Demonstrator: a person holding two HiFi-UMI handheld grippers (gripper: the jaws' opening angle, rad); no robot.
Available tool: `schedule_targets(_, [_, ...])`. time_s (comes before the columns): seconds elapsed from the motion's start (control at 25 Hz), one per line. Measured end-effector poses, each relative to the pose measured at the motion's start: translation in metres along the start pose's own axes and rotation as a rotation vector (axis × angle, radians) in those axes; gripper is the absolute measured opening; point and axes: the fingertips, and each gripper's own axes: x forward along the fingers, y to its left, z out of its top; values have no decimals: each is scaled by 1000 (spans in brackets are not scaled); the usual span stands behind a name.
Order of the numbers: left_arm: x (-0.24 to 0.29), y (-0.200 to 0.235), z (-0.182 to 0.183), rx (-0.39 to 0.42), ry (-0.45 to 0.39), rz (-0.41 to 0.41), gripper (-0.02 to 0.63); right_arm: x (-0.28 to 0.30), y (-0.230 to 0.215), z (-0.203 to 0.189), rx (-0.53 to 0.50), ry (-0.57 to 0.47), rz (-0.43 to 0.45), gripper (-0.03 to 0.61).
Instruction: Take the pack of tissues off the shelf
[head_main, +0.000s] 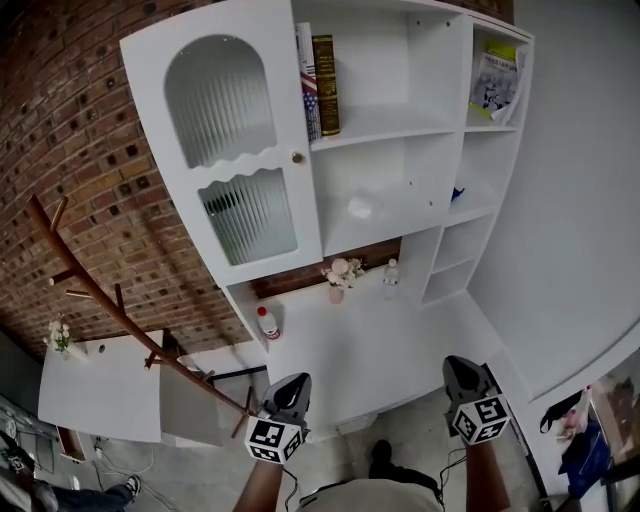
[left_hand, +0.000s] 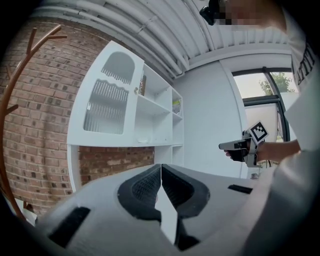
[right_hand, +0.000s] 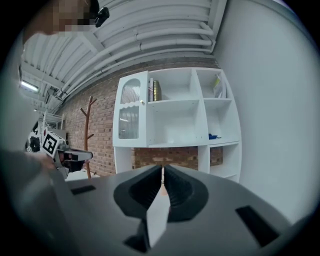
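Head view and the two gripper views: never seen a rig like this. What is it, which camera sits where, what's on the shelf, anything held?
No robot here: a person holds a two-finger gripper in each hand. The head view comes from a camera on the person's head, looking down at the left gripper and right gripper; the marker cubes are part of them. The other two pictures come from cameras riding on each gripper, looking along it. The left fingers and right fingers are shut, nothing between them, so nothing is held. Ahead stands a white shelf unit. A small pale item, likely the pack of tissues, lies on its middle shelf; books stand above. On the counter below: a vase of flowers, a clear bottle and a red-capped bottle.
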Motion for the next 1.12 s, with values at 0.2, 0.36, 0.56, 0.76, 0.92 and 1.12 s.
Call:
schedule_targets(0.2, [33,3,7,5,1,32,26,35,-27,7,-3,6,42,34])
schedule_targets(0.36, [54,4,11,7,1,67,26,61,-42,13,-13,8,90,34])
schedule_targets(0.56, [77,2,17,19,-4,111,26,95,-58,28,-42,-12,158,34])
schedule_targets(0.76, [99,2,24,41,-8,152,26,130,-74,44,-91,-22,213,34])
schedule_targets(0.92, [116,5,31,66,-13,178,26,157,-81,55,-122,-22,262,34])
schedule_targets(1.12, [132,10,43,82,-24,206,26,186,-78,72,-149,-40,327,34])
